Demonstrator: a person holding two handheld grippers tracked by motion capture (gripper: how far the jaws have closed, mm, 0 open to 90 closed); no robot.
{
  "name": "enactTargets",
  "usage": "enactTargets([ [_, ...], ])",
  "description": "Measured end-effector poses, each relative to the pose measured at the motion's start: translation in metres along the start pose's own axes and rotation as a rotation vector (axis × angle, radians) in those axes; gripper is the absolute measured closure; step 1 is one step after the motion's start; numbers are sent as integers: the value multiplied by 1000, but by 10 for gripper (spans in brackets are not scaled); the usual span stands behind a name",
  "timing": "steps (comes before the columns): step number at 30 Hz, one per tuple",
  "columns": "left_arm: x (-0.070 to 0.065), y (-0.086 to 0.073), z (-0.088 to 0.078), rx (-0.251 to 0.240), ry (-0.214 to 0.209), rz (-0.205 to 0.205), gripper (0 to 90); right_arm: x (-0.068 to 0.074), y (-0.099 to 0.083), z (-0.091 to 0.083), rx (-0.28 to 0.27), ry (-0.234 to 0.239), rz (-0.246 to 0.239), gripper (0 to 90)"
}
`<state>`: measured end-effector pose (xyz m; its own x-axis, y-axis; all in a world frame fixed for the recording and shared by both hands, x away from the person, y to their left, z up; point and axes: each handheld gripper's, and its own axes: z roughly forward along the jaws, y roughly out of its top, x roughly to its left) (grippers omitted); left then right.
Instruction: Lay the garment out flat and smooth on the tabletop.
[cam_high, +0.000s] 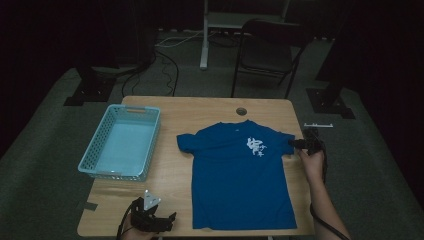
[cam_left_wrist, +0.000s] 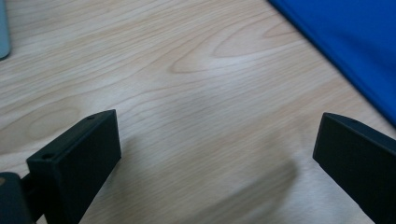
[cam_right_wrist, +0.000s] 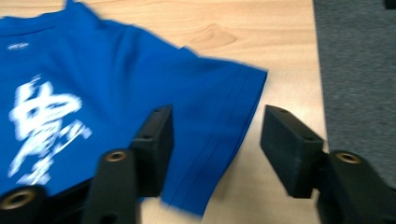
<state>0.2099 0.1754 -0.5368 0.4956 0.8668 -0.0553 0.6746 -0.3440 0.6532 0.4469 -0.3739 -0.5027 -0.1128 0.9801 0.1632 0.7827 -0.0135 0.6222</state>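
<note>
A blue T-shirt (cam_high: 240, 180) with white print lies spread flat, front up, on the wooden table (cam_high: 170, 175). My right gripper (cam_high: 295, 144) is at the shirt's right sleeve near the table's right edge. In the right gripper view its jaws (cam_right_wrist: 215, 116) stand open, one over the sleeve cloth (cam_right_wrist: 116, 84) and one over bare wood beside the hem. My left gripper (cam_high: 167, 220) rests low at the table's front left, open. In the left gripper view its jaws (cam_left_wrist: 217, 126) gape wide over bare wood, with the shirt's edge (cam_left_wrist: 345, 42) off to the right.
A light blue plastic basket (cam_high: 87, 155) stands on the table's left side; its corner (cam_left_wrist: 2, 28) shows in the left gripper view. A cable hole (cam_high: 241, 111) sits near the far edge. A dark folding chair (cam_high: 270, 50) and cables are beyond the table.
</note>
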Motion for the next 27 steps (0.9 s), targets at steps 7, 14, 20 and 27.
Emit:
enactTargets([
  [7,-8,5,-1,-6,-10,11,12,4,-43,-24,2,82,-23,167],
  [14,-7,3,-3,-23,-7,2,12,4,-97,-56,-111,203,-40,126],
  [20,-6,0,-6,-29,32,14,12,13,-149,-74,-186,320,-88,126],
  [27,-6,-8,-11,-59,31,18,12,13,-189,-94,-247,310,-183,126],
])
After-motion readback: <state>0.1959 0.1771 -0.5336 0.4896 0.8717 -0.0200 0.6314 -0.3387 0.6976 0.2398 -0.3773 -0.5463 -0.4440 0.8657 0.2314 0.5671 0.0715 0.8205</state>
